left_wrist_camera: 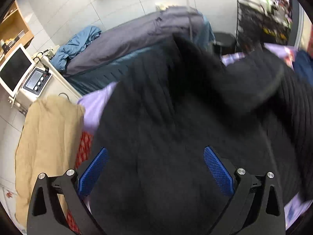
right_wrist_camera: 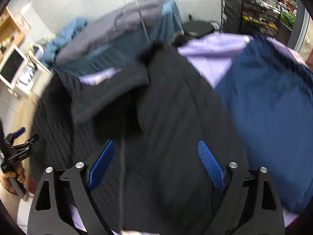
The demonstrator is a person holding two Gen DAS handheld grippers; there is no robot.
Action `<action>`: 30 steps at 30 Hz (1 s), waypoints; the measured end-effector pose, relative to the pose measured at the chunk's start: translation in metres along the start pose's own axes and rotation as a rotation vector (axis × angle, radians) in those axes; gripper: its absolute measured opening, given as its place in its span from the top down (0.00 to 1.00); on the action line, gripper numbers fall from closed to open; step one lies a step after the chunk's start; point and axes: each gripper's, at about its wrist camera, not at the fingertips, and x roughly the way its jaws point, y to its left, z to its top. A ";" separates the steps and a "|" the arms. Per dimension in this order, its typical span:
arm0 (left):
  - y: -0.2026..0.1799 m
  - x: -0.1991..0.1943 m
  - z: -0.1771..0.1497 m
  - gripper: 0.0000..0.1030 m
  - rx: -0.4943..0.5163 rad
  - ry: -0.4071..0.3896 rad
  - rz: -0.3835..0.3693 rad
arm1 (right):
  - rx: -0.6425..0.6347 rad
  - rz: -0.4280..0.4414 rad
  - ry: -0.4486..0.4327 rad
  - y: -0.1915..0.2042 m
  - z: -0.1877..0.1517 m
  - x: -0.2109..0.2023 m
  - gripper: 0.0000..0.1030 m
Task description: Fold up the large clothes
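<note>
A large black ribbed coat (left_wrist_camera: pixel 166 117) lies spread over a lilac sheet (left_wrist_camera: pixel 93 105), its collar or hood bunched at the far end. In the left wrist view my left gripper (left_wrist_camera: pixel 155 150) hangs just above the coat, blue pads wide apart and nothing between them. The right wrist view shows the same coat (right_wrist_camera: pixel 166 107) under my right gripper (right_wrist_camera: pixel 156 143), which is also open and empty. At that view's left edge a hand (right_wrist_camera: pixel 9 176) holds the left gripper (right_wrist_camera: pixel 17 137). Both views are blurred by motion.
A navy garment (right_wrist_camera: pixel 270 107) lies to the right of the coat, a tan one (left_wrist_camera: pixel 49 137) to its left over red patterned cloth (left_wrist_camera: pixel 84 146). Beyond are a bed with a grey duvet (left_wrist_camera: pixel 127 39), a monitor (left_wrist_camera: pixel 13 70) and a black rack (right_wrist_camera: pixel 234 5).
</note>
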 end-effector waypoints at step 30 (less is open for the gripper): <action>0.045 0.029 -0.145 0.71 -0.270 0.263 -0.098 | 0.056 0.062 0.144 -0.087 -0.127 -0.014 0.91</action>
